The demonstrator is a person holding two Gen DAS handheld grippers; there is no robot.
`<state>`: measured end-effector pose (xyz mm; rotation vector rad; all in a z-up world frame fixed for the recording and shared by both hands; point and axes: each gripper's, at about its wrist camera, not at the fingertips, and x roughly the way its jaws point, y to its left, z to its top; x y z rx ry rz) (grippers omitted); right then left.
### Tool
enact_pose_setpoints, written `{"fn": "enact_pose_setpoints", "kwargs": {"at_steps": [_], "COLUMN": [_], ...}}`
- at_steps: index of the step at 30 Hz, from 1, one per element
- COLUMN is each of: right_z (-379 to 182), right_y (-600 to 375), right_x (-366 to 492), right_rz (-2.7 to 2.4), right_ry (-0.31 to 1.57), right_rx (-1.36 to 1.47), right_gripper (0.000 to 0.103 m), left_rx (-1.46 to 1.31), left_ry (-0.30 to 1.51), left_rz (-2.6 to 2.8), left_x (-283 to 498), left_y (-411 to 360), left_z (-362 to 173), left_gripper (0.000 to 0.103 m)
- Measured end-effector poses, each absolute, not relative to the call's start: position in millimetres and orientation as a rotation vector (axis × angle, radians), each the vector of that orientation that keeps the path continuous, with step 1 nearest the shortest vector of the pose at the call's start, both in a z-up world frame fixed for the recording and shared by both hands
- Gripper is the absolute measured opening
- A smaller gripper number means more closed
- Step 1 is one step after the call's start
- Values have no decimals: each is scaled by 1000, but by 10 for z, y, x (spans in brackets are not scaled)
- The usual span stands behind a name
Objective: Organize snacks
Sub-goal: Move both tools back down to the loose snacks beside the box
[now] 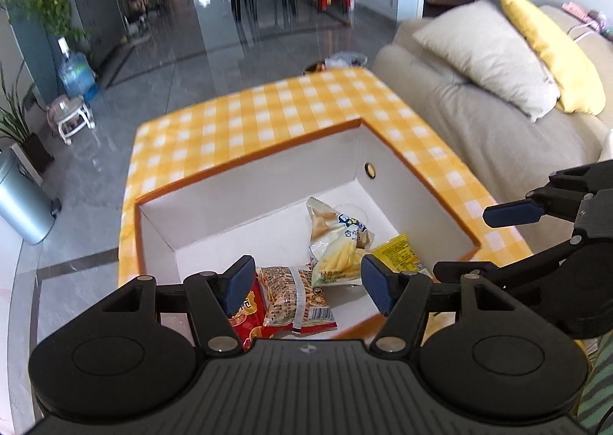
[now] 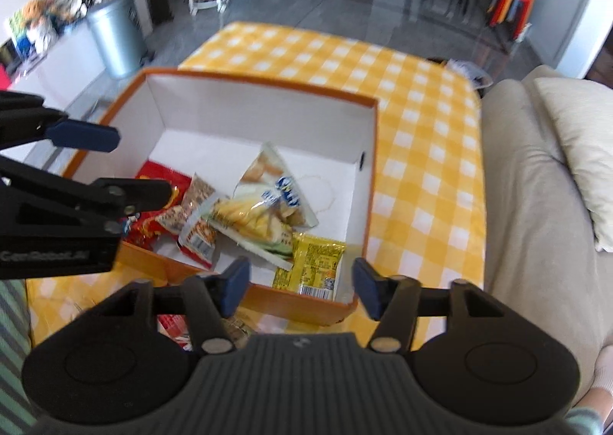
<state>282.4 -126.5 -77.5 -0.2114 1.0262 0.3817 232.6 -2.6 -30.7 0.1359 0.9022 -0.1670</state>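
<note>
An orange-rimmed white box sits on a yellow checked table. Inside lie a red packet, a peanut-stick packet, a pale fries packet and a yellow packet. My left gripper is open and empty, hovering above the box's near side. My right gripper is open and empty above the box's near edge; it also shows in the left wrist view. More packets lie on the table below the right gripper.
A beige sofa with grey and yellow cushions borders the table. A silver bin, water jug, plants and a small stool stand on the grey floor. Dining chairs are far back.
</note>
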Motion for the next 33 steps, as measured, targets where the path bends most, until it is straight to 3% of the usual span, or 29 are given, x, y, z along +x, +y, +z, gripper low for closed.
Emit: {"fn": "enact_pose_setpoints", "kwargs": {"at_steps": [10,21,33], "right_z": [-643,-781,-1154], "right_y": [-1419,-1541,-1847], "right_x": [2101,1487,1139], "right_rz": [334,260,175], "right_ry": [918,928,1100], "right_rx": [-99,-26,27], "right_gripper": [62,63,65], "left_rx": [114,63,23], "left_ry": [822,882,1018], "left_rz": [-198,-244,-289], "left_x": [1763,1245,946], "left_y": [-1,30,-91], "left_z": [-213,-410,-766], "left_gripper": [75,75,75]}}
